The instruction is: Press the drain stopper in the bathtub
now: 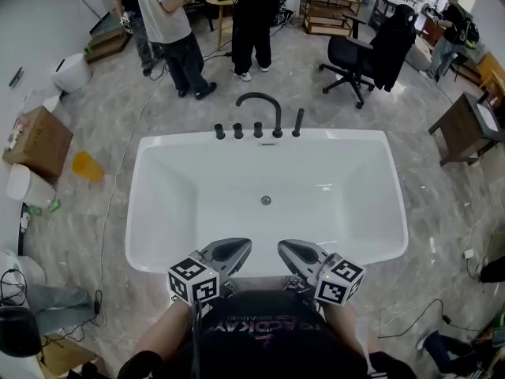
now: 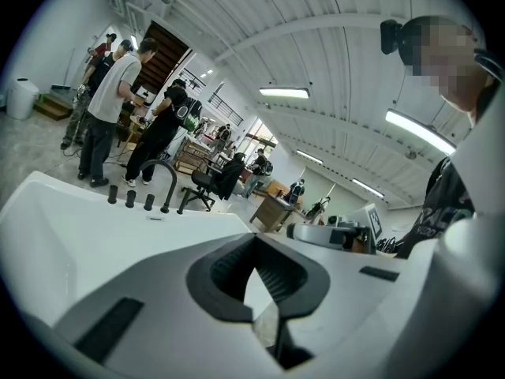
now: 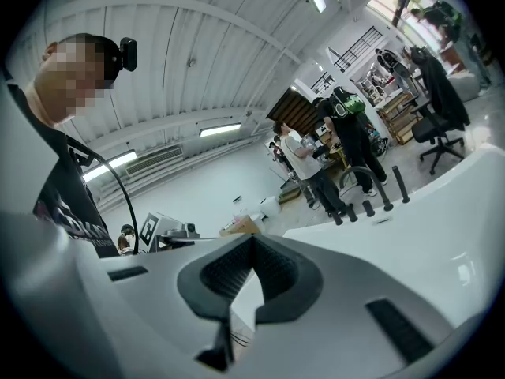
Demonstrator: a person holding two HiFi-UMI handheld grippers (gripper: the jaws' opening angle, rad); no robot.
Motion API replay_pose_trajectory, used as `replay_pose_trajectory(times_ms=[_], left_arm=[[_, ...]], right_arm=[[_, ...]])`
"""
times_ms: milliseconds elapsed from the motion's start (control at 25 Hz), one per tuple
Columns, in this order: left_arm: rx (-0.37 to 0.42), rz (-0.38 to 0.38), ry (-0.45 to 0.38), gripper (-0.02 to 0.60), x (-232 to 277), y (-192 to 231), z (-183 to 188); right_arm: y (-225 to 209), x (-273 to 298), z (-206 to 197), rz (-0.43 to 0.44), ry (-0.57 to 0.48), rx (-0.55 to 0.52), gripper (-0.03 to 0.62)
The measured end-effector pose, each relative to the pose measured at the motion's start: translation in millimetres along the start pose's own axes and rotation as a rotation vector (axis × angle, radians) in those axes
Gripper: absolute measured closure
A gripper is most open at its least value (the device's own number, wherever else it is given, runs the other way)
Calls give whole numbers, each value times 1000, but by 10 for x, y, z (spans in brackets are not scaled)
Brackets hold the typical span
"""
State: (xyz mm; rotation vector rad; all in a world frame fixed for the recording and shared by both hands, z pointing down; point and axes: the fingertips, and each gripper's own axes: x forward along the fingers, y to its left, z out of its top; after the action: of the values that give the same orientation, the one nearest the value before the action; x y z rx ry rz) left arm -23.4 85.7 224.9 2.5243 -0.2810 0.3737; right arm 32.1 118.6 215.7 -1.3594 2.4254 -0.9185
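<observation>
Stopper (image 1: pixel 266 200): sitting mid-floor in the white tub (image 1: pixel 158 212), beyond both grippers. Left gripper (image 1: pixel 229 252) and right gripper (image 1: pixel 300 253): hovering side by side over the near rim, jaws closed, gripping nothing. Faucet (image 1: pixel 260 105): standing on the far rim.

The white print across your black shirt (image 1: pixel 264 339) is too blurred to read; no other lettering can be made out.

drain stopper (image 1: pixel 266 200) — small round metal | bathtub (image 1: pixel 158 212) — white, floor centre
</observation>
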Motion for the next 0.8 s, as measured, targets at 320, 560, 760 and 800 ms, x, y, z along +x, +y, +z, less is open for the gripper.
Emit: replay_pose_trajectory(times_ms=[320,560,760,800], left_arm=[[-15,27,0,575,-6,32,-24],[-53,66,28,575,5,89,-133],[-72,95,62,575,34,136,-221],[-64,102,75,575,50,145,-249]], right_arm=[[-55,-27,2,-5,2,16,582],[-165,-52,-64,-21,14,43,582],[-356,-53,-110,-54,36,53,582],[-414,-56,-113,-61,41,55,582]])
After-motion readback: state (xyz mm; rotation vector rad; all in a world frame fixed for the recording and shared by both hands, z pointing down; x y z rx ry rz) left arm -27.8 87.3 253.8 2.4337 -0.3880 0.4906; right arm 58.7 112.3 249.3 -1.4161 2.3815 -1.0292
